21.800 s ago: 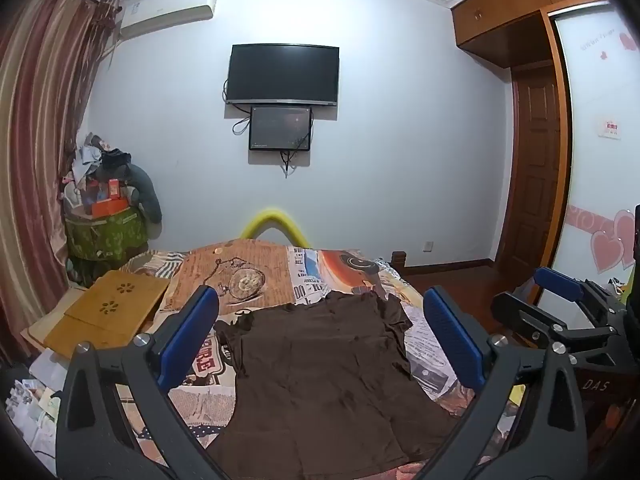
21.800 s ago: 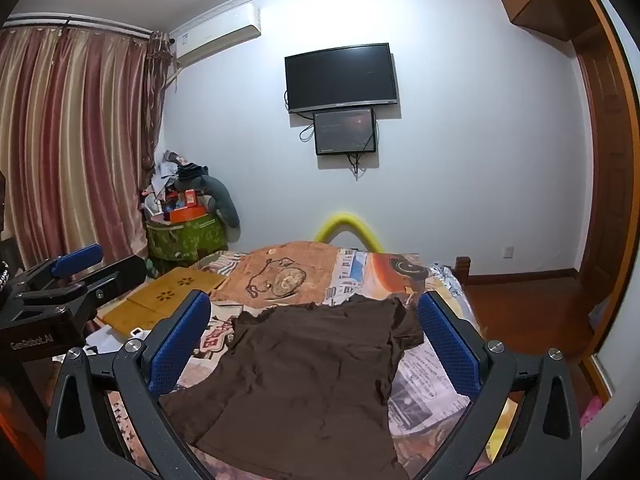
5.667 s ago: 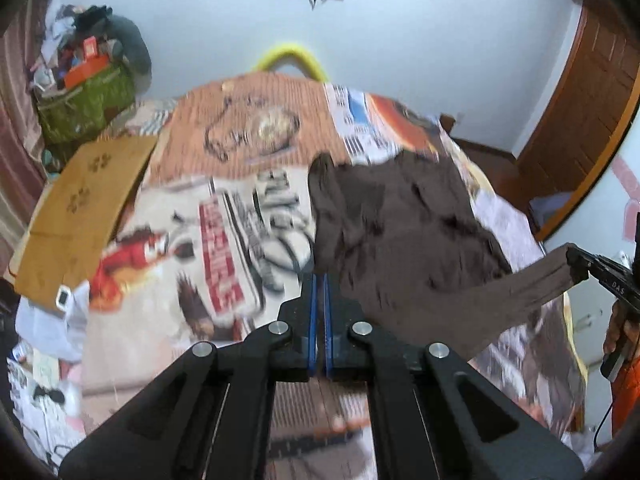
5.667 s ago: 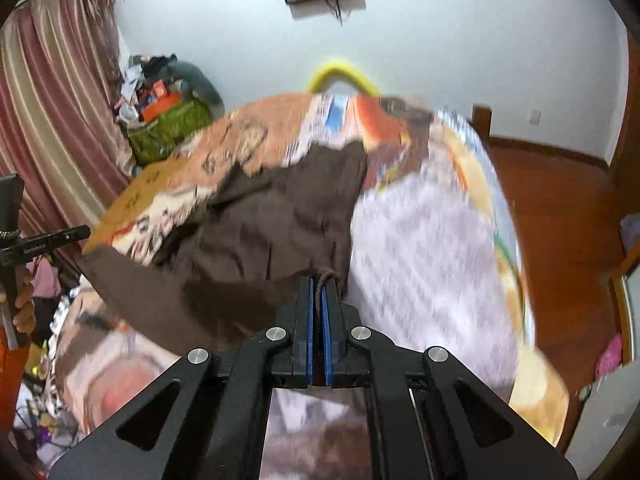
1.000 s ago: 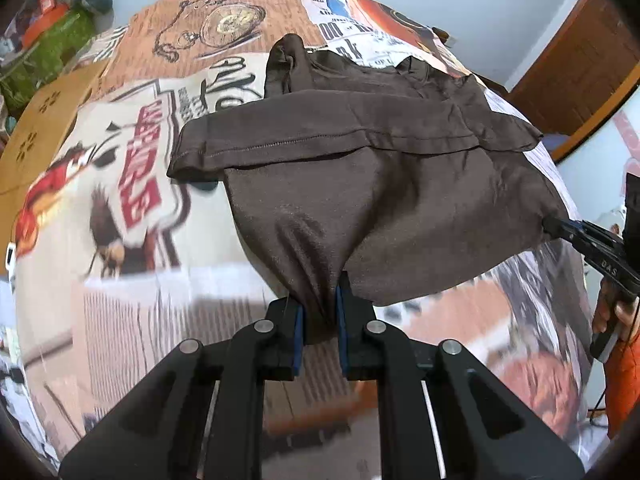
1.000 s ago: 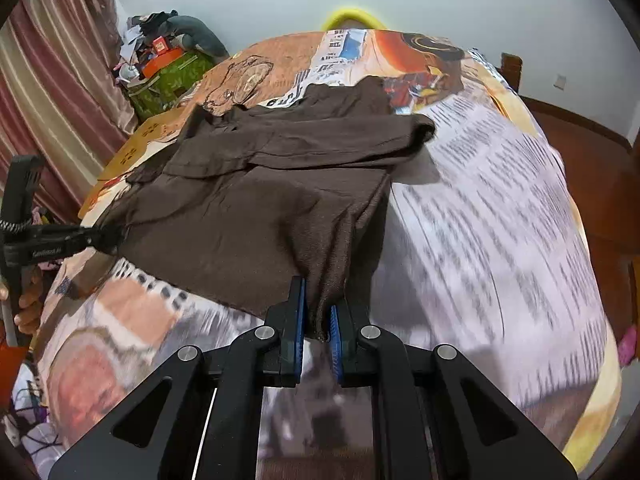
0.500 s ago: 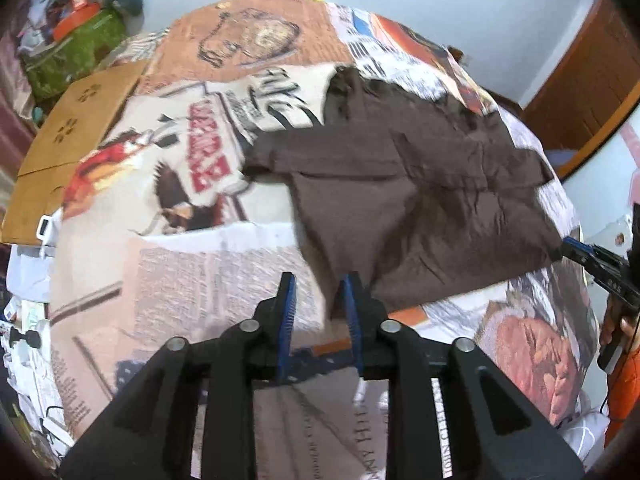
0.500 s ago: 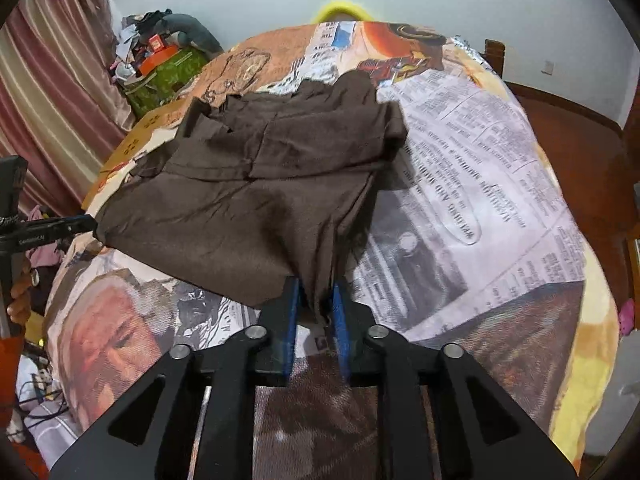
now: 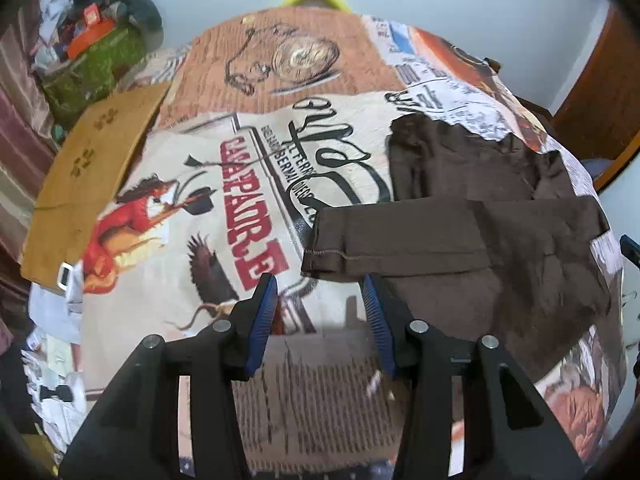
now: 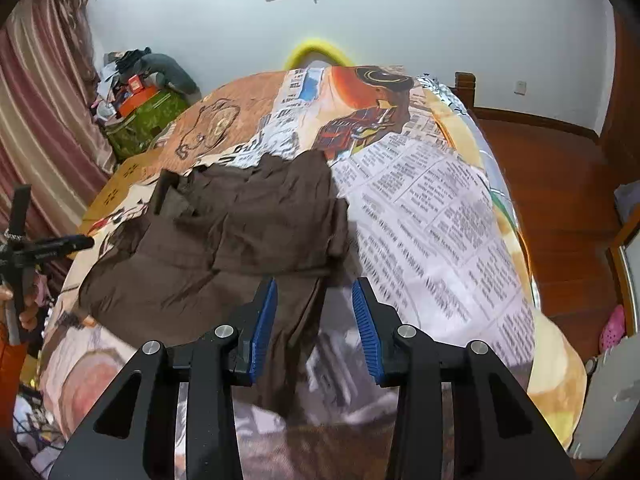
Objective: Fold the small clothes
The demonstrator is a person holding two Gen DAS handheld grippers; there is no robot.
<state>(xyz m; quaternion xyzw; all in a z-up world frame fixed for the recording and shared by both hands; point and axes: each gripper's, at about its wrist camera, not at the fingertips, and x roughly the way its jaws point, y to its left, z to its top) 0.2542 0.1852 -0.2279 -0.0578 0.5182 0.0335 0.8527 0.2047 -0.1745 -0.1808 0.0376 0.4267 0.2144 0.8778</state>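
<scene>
printed bedspread (image 9: 192,200) carries the folded brown shirt (image 10: 240,232); left tongs (image 9: 320,312) and right tongs (image 10: 314,308) spread, gripping nothing.

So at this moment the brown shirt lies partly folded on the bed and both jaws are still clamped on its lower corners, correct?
Not quite. The shirt does lie partly folded on the bed, but neither gripper is clamped on it. The left wrist view shows the left gripper with its jaws apart, nothing between them; the right wrist view shows the right gripper the same, open above the shirt's corner.
</scene>
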